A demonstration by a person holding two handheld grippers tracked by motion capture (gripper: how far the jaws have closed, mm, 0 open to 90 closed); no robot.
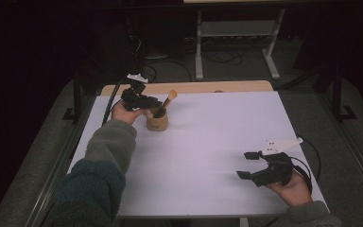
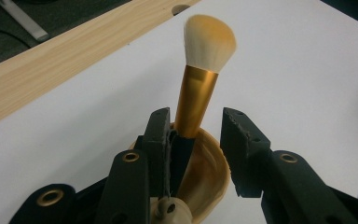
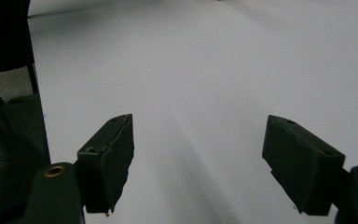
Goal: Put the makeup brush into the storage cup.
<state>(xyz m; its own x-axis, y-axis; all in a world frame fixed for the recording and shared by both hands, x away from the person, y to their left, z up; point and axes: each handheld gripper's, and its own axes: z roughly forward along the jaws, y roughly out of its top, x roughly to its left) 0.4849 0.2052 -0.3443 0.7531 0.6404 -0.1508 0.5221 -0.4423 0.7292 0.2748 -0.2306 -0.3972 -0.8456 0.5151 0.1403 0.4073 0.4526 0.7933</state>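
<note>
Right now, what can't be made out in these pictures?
- Brush lower handle: hidden inside the holder and behind the left gripper in the left gripper view.
- Holder's base: cut off by the bottom edge there.
- Room beyond the table: too dark in the high view.

Your high view sits above your side of the white table (image 1: 208, 142), looking fwd and down, far enough back to take in the whole top plus floor beyond. Your left gripper view rides close behind its jaws, aimed across the table's far left corner w/ the makeup brush (image 2: 205, 79) standing in a wooden cup (image 2: 209, 177) right up front (same brush (image 1: 166, 101) and cup (image 1: 157, 124) show small in the high view). Your right gripper view looks low along bare tabletop (image 3: 205, 70), very near the surface.
</note>
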